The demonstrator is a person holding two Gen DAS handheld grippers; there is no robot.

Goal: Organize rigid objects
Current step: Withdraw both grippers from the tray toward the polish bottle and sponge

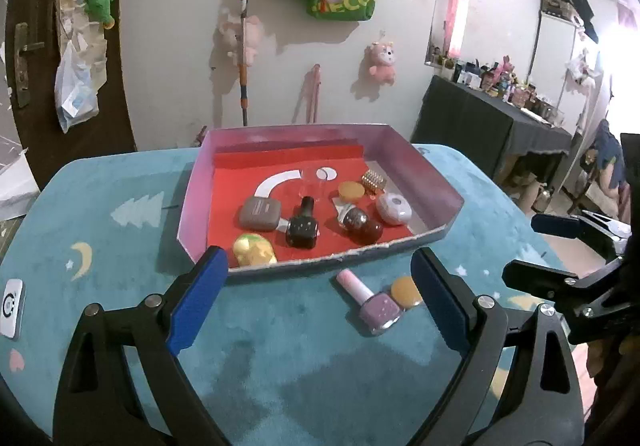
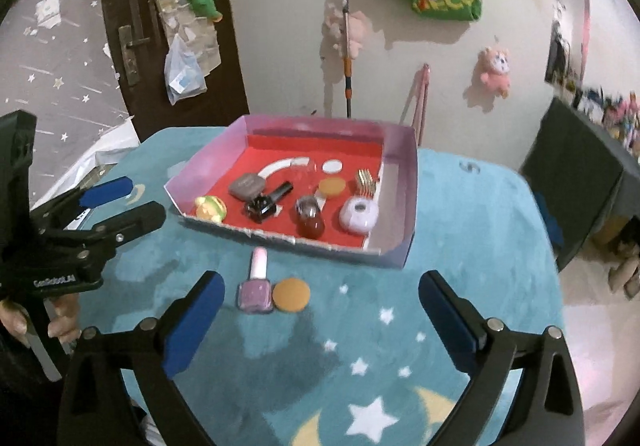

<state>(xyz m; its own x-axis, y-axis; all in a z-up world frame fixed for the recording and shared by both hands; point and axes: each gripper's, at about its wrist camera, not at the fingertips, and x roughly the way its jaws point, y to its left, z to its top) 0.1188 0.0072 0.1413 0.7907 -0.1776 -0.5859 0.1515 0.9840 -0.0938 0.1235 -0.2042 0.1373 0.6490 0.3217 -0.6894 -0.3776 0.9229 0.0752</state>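
Observation:
A pink-walled box with a red floor (image 1: 424, 182) (image 2: 400, 182) sits on the blue cloth. It holds several small items: a grey case (image 1: 260, 213), a black bottle (image 1: 303, 228), a yellow toy (image 1: 254, 249), a dark red bottle (image 1: 360, 226), a white round case (image 1: 394, 208). In front of the box lie a lilac nail polish bottle (image 1: 370, 300) (image 2: 256, 286) and an orange disc (image 1: 406, 292) (image 2: 291, 294), side by side. My left gripper (image 1: 320, 278) is open and empty, just before them. My right gripper (image 2: 320, 298) is open and empty, near them.
The blue star-and-moon cloth (image 1: 280, 358) (image 2: 460, 266) covers the table. A white device (image 1: 12, 308) lies at its left edge. Bags and plush toys hang on the wall behind; a dark cluttered table (image 1: 480, 118) stands at the right.

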